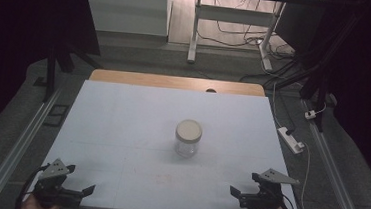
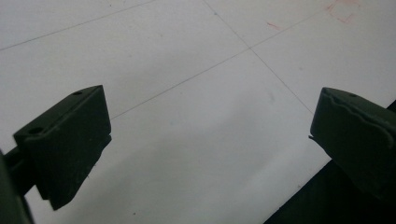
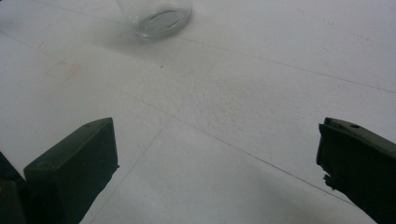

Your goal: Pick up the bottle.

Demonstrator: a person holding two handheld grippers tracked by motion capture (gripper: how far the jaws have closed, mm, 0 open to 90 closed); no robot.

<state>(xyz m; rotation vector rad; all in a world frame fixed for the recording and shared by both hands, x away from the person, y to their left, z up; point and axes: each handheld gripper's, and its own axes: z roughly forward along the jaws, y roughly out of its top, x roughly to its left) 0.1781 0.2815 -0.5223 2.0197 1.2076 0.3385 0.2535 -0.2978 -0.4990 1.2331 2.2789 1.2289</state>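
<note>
My hands: low at the table's (image 1: 122, 114) near edge, well apart.
My left gripper (image 1: 77, 190): jaws wide, empty.
My right gripper (image 1: 239, 195): jaws wide, empty.
Jar (image 1: 188, 138): upright, lid up, 1 vertical axis.

Under both your grippers lies the white desk (image 1: 121, 124) top, crossed by thin seam lines. Ahead of your grippers, at the desk's far end, a bare wooden strip (image 1: 175, 82) shows, with a small dark hole (image 1: 210, 91) in it. Ahead and outward of your right gripper, a white power strip (image 1: 291, 139) lies on the grey floor (image 1: 350, 147) just beside the desk, with a white cable (image 1: 305, 164) trailing from it. Far ahead of both grippers stand the white legs of another table (image 1: 194, 30), with dark cables (image 1: 239, 36) tangled on the floor between them. A metal rail (image 1: 17, 146) runs outward of your left gripper.
</note>
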